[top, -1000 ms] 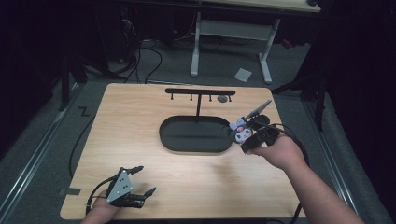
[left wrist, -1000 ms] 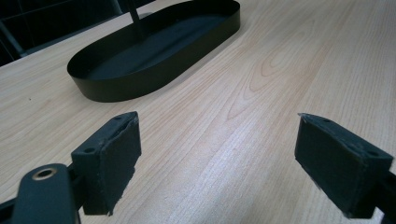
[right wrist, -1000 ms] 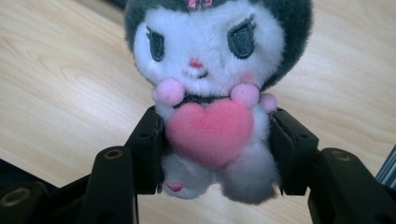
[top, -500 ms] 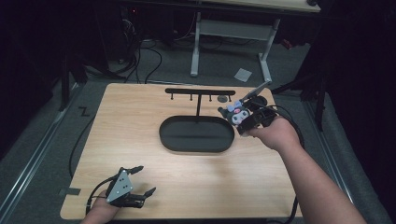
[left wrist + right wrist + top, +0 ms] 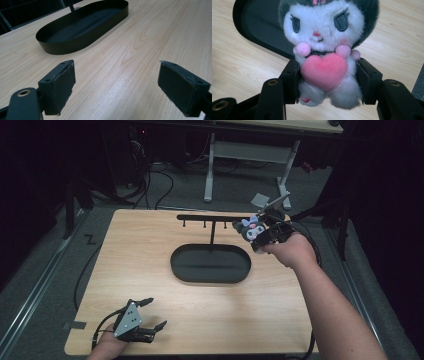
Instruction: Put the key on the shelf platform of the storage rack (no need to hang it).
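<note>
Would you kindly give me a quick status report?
Left gripper open, resting on table. Right gripper shut on plush toy, raised beside the hook stand. Nothing blocking.

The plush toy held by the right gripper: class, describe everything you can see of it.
The small fluffy plush toy has a white face, dark grey hood, stitched grey eyes, a pink nose and a pink bow on top. It hugs a pink felt heart, with pink paws beside it. The right gripper clamps its white body between both black jaws, upright and facing that camera, lifted above the wooden table near the right end of the black oval tray.
</note>
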Demonstrator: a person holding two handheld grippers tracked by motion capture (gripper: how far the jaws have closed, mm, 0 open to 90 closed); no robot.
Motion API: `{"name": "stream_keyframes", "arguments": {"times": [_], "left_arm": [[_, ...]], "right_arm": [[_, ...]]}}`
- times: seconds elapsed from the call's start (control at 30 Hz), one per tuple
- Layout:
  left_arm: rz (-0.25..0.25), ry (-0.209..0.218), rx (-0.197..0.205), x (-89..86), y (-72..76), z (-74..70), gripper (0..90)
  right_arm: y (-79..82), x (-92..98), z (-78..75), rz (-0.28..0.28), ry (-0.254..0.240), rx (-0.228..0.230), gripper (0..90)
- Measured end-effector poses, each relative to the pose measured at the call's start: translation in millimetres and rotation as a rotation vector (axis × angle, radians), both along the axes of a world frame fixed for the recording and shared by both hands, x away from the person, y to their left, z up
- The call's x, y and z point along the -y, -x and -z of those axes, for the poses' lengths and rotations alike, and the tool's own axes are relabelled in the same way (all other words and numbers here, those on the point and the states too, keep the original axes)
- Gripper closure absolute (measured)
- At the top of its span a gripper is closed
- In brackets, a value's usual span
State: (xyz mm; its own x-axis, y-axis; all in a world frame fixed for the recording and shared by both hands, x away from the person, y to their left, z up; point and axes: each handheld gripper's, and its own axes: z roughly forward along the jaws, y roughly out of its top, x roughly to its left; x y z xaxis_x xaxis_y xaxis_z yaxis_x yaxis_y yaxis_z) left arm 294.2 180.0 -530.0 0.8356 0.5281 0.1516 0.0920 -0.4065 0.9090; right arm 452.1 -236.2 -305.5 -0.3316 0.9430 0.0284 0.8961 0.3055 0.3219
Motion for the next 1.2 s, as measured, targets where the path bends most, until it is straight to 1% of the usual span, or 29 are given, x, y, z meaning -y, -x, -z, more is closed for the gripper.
{"name": "stream_keyframes", "arguments": {"times": [0.13, 0.17, 0.3, 0.43, 0.57, 0.6, 0.63, 0.67, 0.77, 0.9, 0.93, 0.97, 1.07, 1.2], "left_arm": [[0.0, -0.001, 0.002, 0.0, 0.1, 0.0, 15.0], [-0.001, 0.001, 0.001, 0.0, -0.1, 0.1, 15.0], [-0.002, 0.003, 0.002, 0.0, -0.1, 0.2, 15.0], [-0.003, 0.005, 0.005, 0.0, 0.2, 0.3, 15.0], [-0.003, 0.004, 0.003, -0.2, -0.1, 0.2, 15.0], [-0.003, 0.004, 0.003, -0.2, -0.1, 0.2, 15.0], [-0.004, 0.007, 0.006, 0.1, 0.0, 0.4, 15.0], [-0.003, 0.004, 0.005, 0.0, 0.2, 0.3, 15.0], [-0.004, 0.003, 0.004, 0.2, 0.3, 0.3, 15.0], [-0.006, 0.002, 0.007, 0.3, 0.5, 0.4, 15.0], [-0.005, 0.0, 0.006, 0.2, 0.5, 0.2, 15.0], [-0.005, 0.001, 0.006, 0.1, 0.5, 0.2, 15.0], [-0.006, 0.002, 0.006, 0.1, 0.4, 0.3, 15.0], [-0.006, 0.002, 0.007, 0.2, 0.5, 0.4, 15.0]], "right_arm": [[-4.5, -0.8, -1.8, 0.002, -0.004, 0.006, 45.6], [-7.0, -0.7, -3.7, 0.007, -0.009, 0.015, 45.5], [-10.5, 1.3, -3.4, 0.016, -0.002, 0.014, 45.6], [-11.4, 13.2, 3.6, 0.049, -0.005, 0.015, 45.5], [-8.1, 23.4, 11.9, 0.057, -0.013, 0.008, 45.5], [-8.1, 23.4, 11.9, 0.057, -0.013, 0.008, 45.5], [-7.2, 25.2, 14.3, 0.051, -0.01, 0.001, 45.5], [-5.5, 28.2, 21.0, 0.05, 0.001, -0.008, 45.5], [-4.3, 32.0, 29.2, 0.056, -0.003, -0.006, 45.6], [-3.5, 35.8, 43.1, 0.057, 0.015, -0.019, 45.6], [-3.5, 35.8, 43.1, 0.057, 0.015, -0.019, 45.6], [-3.6, 37.2, 51.3, 0.059, 0.012, -0.022, 45.6], [-4.2, 36.7, 60.1, 0.059, -0.003, -0.019, 45.7], [-6.1, 32.5, 72.5, 0.057, -0.01, -0.024, 45.7]]}}
